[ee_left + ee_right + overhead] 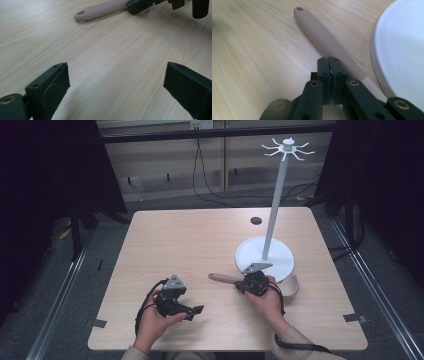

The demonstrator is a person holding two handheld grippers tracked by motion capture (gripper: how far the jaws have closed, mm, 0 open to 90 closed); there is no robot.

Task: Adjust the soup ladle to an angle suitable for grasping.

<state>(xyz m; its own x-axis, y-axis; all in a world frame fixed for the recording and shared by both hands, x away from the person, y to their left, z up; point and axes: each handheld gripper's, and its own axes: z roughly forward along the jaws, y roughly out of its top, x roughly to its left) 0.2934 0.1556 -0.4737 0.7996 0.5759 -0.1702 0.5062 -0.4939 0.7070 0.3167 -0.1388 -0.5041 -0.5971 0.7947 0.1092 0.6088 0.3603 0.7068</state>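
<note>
At a pale wooden table (200, 245), I hold a gripper in each hand, both low over the near half of the top. My right gripper (331, 65) has its two black jaws pressed flat together with nothing between them; its tips sit just beside the handle of a beige spoon (329, 42), on the near side of it, and I cannot tell whether they touch it. The spoon lies flat on the wood, its handle running leftward to a rounded end with a small hanging hole, its bowl (291, 285) resting to the right of my right hand (267, 300), close to the edge of a round white base (277, 265). That base carries a tall white stand (276, 195) whose thin pole rises to a ring of small hooks at the top; in the right gripper view the base's rim curves along the right side, near the spoon's handle but apart from it. My left gripper (116, 80) rests well to the left of the spoon, its jaws standing wide apart over bare wood, holding nothing. From the left gripper view, the spoon's handle end (100, 11) shows farther off across the table, with the closed tips of my right gripper (138, 5) next to it. A small dark round hole (256, 220) marks the table's far side.
</note>
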